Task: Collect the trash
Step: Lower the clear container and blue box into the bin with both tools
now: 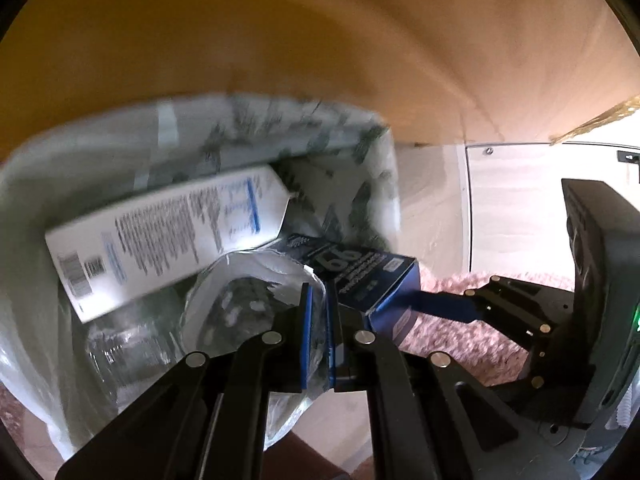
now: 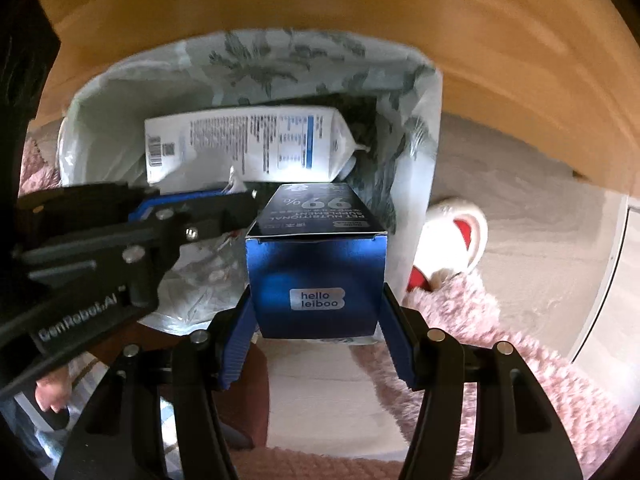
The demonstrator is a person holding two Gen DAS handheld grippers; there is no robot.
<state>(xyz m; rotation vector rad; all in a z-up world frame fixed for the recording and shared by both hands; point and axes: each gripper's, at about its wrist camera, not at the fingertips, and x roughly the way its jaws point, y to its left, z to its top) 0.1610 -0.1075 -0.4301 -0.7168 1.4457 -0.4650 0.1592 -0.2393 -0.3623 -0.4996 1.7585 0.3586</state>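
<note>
Over the bag point(image 1: 60, 168), from the left wrist, I saw my left gripper point(image 1: 319, 332) clamped on its clear rim, holding the mouth open; a carton point(image 1: 160, 232) lay across inside. From the right wrist, my right gripper point(image 2: 318, 320) gripped the blue box point(image 2: 316, 276), long axis pointing into the bag point(image 2: 416, 184) just ahead, a slipper point(image 2: 460, 236) beside.

Warm, dim fisheye views with dark rounded corners; motion blur smears the trash bag point(image 1: 280, 128); bright daylight at right.
</note>
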